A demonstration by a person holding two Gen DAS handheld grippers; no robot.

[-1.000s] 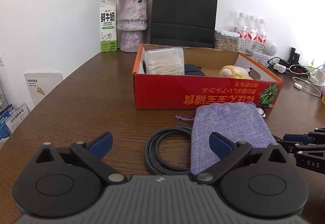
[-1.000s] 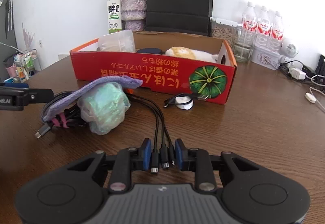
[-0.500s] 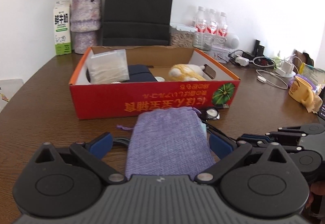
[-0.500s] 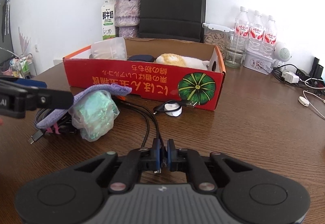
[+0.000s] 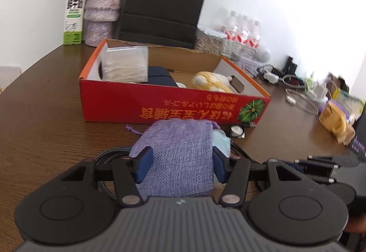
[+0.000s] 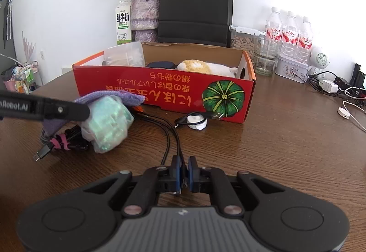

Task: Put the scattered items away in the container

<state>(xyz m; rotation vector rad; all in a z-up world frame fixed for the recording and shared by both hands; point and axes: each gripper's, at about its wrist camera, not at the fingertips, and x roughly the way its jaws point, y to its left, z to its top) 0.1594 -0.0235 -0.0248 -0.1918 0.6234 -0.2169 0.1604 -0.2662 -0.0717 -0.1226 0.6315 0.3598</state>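
Note:
My left gripper (image 5: 180,166) is shut on a purple cloth pouch (image 5: 178,151), its blue pads pressing both sides. The pouch (image 6: 109,96) lies over a pale green plastic-wrapped bundle (image 6: 107,124) and a coiled braided cable (image 5: 109,154), in front of the red cardboard box (image 5: 173,103). My right gripper (image 6: 184,174) is shut on the black multi-plug cable (image 6: 170,135), whose strands run to a white puck (image 6: 196,120) by the box (image 6: 164,92). The box holds a clear plastic container (image 5: 124,64), a dark case and a yellow plush toy (image 5: 210,81).
Behind the box stand a milk carton (image 6: 123,22), a vase of flowers (image 6: 144,12), a black paper bag (image 6: 194,7), a jar and water bottles (image 6: 290,32). Chargers and white cables (image 6: 343,96) lie at the right. A yellow toy (image 5: 336,121) lies at far right.
My left gripper has moved forward over the purple pouch and closed on it. My right gripper has closed tight on the black cable and drawn back a little.

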